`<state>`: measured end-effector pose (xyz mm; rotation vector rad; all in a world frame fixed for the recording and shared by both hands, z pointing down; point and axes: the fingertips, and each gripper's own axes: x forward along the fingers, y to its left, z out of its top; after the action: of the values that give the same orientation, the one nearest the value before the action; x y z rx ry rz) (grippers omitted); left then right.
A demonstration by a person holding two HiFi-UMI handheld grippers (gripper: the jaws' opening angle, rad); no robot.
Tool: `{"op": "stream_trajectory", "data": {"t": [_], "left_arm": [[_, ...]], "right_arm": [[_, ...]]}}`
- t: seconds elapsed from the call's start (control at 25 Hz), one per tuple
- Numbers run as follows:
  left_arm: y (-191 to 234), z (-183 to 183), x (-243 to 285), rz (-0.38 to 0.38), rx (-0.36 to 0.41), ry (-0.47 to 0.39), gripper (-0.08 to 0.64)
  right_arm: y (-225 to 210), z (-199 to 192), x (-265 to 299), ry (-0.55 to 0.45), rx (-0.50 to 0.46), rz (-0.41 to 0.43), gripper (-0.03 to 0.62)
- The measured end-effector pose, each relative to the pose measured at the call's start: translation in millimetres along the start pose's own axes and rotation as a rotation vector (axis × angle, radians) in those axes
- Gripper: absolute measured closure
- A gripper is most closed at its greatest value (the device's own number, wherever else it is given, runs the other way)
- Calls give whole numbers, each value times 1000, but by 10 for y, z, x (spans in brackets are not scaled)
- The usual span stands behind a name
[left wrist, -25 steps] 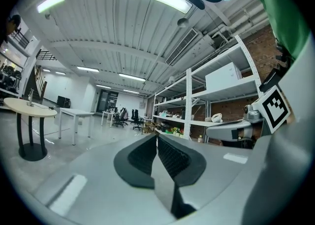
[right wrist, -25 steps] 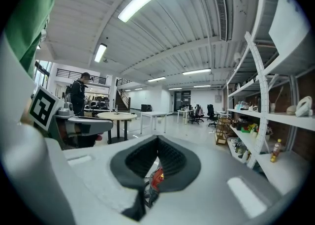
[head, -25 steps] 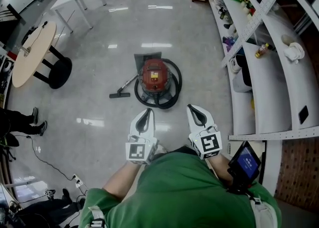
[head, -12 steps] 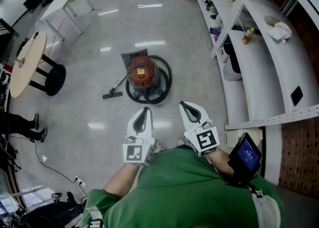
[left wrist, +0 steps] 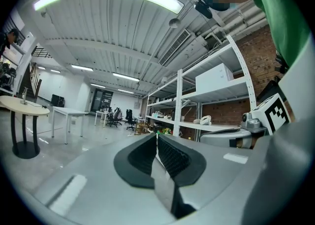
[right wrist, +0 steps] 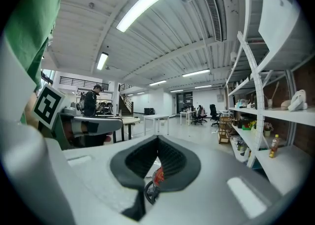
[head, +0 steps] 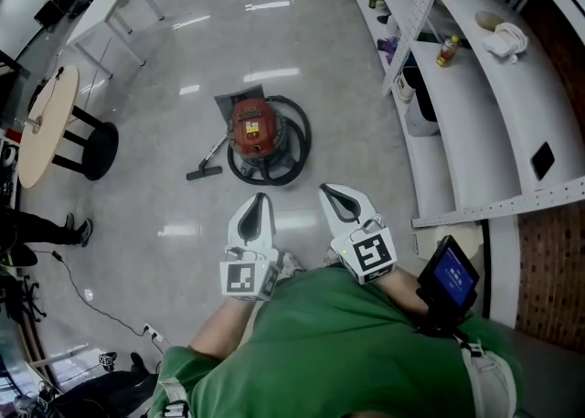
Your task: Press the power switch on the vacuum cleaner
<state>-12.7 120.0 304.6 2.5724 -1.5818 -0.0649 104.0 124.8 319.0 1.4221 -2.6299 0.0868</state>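
Red canister vacuum cleaner [head: 256, 129] stood on the glossy floor [head: 347, 87], well ahead of both grippers, shifted left in the head view since a second before, left gripper [head: 260, 198] and right gripper [head: 323, 190] still side by side, jaws pressed together, holding nothing

Glossy grey floor [head: 347, 146], red vacuum cleaner [head: 254, 128] standing on it, round table [head: 47, 123] nearby

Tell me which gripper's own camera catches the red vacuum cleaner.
The right gripper. Its view shows the red vacuum cleaner through the opening behind its closed jaw tips, whereas the left gripper view shows only floor there.
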Motion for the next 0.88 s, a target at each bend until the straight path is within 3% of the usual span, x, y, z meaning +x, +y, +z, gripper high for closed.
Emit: {"op": "stream_trajectory", "data": {"t": [0.68, 0.88], "left_arm": [[176, 76, 49, 20, -16, 18, 554], [217, 21, 51, -11, -10, 9, 554]], "right_arm": [[64, 100, 157, -11, -9, -1, 589], [111, 100, 195, -3, -2, -9, 589]]}}
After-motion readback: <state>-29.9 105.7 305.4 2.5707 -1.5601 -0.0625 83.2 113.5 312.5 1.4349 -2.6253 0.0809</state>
